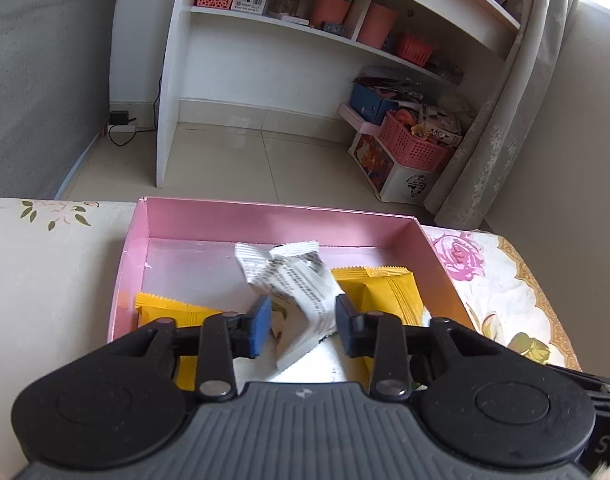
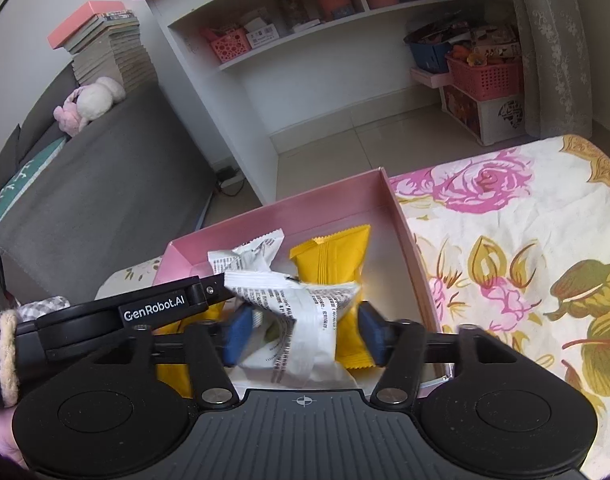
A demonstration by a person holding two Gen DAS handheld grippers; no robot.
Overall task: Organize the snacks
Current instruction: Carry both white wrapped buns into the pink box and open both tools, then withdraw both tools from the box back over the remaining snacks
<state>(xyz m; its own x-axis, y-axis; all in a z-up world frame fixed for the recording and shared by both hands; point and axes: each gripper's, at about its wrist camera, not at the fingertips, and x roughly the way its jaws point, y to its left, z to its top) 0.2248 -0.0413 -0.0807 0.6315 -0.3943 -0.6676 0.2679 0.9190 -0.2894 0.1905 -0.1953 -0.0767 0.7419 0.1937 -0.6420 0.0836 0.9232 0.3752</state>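
Observation:
A pink box stands on a floral cloth; it also shows in the right wrist view. Inside lie yellow snack packets and white printed packets. My left gripper is over the box, its blue pads on either side of a white packet, jaws apart, touching it loosely. My right gripper is also over the box, open, with white packets between its pads. The left gripper's body crosses the right wrist view.
The floral cloth spreads to the right of the box. A grey sofa stands at the left. A white shelf unit and pink baskets stand on the tiled floor beyond.

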